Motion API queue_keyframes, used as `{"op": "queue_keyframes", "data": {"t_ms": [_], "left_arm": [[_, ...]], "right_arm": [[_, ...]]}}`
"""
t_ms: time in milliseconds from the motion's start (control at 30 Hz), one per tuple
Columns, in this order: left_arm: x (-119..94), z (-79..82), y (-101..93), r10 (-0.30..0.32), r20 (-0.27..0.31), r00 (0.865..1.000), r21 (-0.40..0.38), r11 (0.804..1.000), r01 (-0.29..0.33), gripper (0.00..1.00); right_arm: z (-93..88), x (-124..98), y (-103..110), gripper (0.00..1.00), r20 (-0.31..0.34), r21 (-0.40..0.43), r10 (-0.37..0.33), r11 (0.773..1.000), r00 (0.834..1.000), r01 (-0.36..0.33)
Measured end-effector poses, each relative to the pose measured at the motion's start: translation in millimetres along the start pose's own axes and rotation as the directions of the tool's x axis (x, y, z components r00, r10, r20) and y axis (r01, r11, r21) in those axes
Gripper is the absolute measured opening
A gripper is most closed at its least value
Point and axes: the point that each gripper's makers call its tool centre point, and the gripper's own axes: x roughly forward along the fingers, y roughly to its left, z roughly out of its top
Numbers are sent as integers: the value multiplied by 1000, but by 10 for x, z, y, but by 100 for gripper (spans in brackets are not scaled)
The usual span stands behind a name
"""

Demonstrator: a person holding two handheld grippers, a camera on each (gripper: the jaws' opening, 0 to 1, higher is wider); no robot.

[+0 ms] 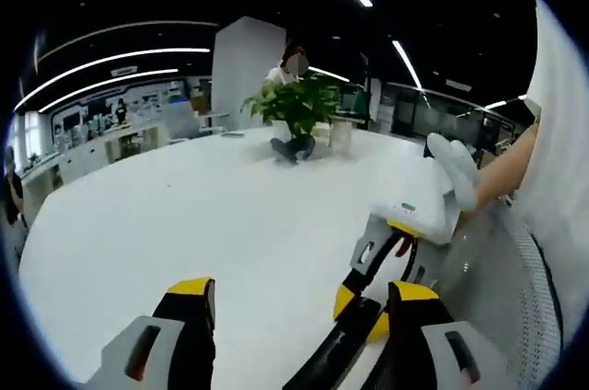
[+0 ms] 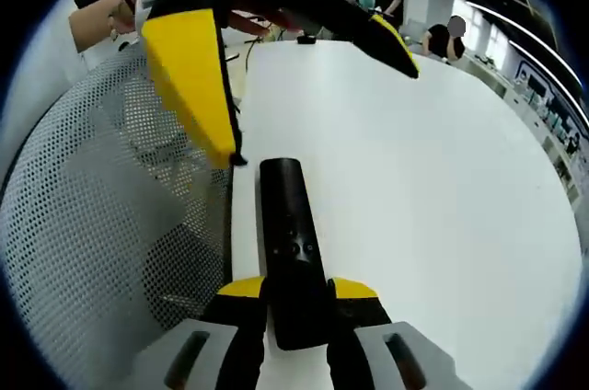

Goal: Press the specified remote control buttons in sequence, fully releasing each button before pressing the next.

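i've got the r gripper [image 2: 296,303] clamped on the remote [image 2: 290,247], buttons up over the table [image 2: 442,188] edge so the l gripper [image 1: 299,303], jaws apart, can press from above; no button touched yet.

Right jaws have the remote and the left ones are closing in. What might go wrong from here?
1. The slim black remote control is held by the right gripper near the white table's edge, beside a grey mesh chair; a slip could drop it off.
2. The left gripper looms above with broad yellow-tipped jaws, so it may press a neighbouring button.
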Motion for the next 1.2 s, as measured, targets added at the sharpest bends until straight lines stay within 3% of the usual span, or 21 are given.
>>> {"op": "queue_keyframes", "data": {"t_ms": [300,633,800,1000,1200], "left_arm": [[-226,309,32,82,156,984,-57,996,-73,92],[-471,506,102,154,257,954,-144,982,-119,99],[-545,516,168,177,270,946,-165,977,-136,99],[-636,393,313,201,265,943,-180,971,-156,99],[-626,402,275,210,255,944,-190,968,-164,99]], "right_arm": [[-4,-12,-64,22,-1,14,13,1000,1000,-13],[-55,-53,-272,22,-7,38,-3,999,1000,3],[-73,-78,-465,22,-3,78,-31,997,1000,31],[-91,-98,-666,22,-9,89,-49,995,999,50],[-107,-114,-903,22,-41,42,-64,997,997,65]]}}
